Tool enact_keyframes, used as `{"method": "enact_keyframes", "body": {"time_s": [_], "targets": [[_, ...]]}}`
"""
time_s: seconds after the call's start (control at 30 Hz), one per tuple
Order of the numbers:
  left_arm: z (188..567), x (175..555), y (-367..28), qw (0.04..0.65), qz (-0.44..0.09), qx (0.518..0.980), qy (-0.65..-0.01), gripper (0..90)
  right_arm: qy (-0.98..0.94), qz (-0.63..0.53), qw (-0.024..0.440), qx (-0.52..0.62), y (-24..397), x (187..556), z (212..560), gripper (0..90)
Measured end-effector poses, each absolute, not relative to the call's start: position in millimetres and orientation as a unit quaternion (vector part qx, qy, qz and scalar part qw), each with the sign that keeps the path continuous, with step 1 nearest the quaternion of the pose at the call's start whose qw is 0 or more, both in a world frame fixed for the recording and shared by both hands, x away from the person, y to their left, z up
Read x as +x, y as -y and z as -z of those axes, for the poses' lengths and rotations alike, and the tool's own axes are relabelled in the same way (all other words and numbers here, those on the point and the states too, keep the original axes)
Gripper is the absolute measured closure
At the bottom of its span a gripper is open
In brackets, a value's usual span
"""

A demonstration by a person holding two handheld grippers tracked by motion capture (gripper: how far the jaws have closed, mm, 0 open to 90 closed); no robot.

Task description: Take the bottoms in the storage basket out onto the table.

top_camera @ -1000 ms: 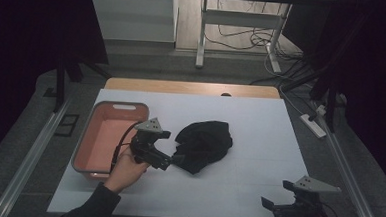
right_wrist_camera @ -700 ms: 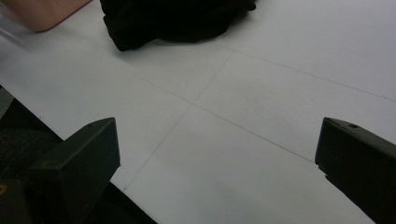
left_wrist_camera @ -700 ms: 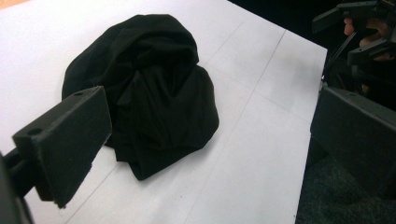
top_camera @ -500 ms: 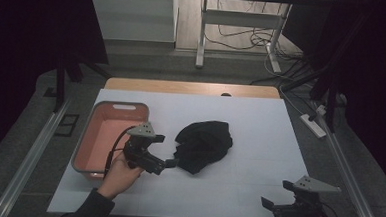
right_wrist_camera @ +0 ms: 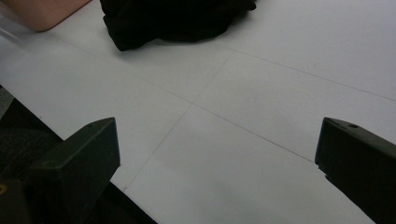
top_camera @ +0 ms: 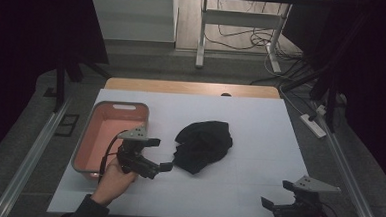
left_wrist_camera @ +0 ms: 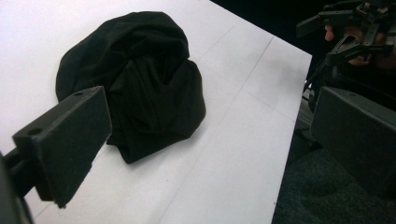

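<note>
A crumpled black cloth (top_camera: 203,144) lies mid-table on the white sheet (top_camera: 260,132). My left gripper (top_camera: 161,154) is held just left of it, jaws open and pointing at the cloth, with nothing between them. In the left gripper view the cloth (left_wrist_camera: 135,79) lies beyond the wide-apart jaws of the left gripper (left_wrist_camera: 210,116). My right gripper (top_camera: 276,194) hovers open and holding nothing at the near right corner; it also appears far off as the right gripper (left_wrist_camera: 355,28). The right gripper view puts the cloth (right_wrist_camera: 173,18) well beyond the right gripper (right_wrist_camera: 217,140).
A pink bin (top_camera: 112,129) with a grey rim sits at the table's left, right behind my left hand; its corner, the bin (right_wrist_camera: 42,11), is visible from the right gripper. Dark floor drops off past the near edge. Desk legs and cables lie beyond the far edge.
My left gripper has drawn back a little toward the near edge, off the cloth's left edge. The cloth and the right gripper have stayed put.
</note>
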State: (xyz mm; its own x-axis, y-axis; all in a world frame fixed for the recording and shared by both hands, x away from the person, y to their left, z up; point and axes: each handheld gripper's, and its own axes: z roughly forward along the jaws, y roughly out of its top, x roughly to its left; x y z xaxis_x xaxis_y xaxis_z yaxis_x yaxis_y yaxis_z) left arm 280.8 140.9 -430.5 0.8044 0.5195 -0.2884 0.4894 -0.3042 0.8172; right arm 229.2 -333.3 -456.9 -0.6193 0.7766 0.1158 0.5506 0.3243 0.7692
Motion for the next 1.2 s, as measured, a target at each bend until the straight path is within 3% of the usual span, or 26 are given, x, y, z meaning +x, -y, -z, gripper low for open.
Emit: {"method": "enact_keyframes", "body": {"time_s": [1.2], "targets": [[440,249,-172,0.495,-0.035,0.795,-0.348,0.0,-0.804,-0.405,0.14,0.413,333,229,457,0.3]]}}
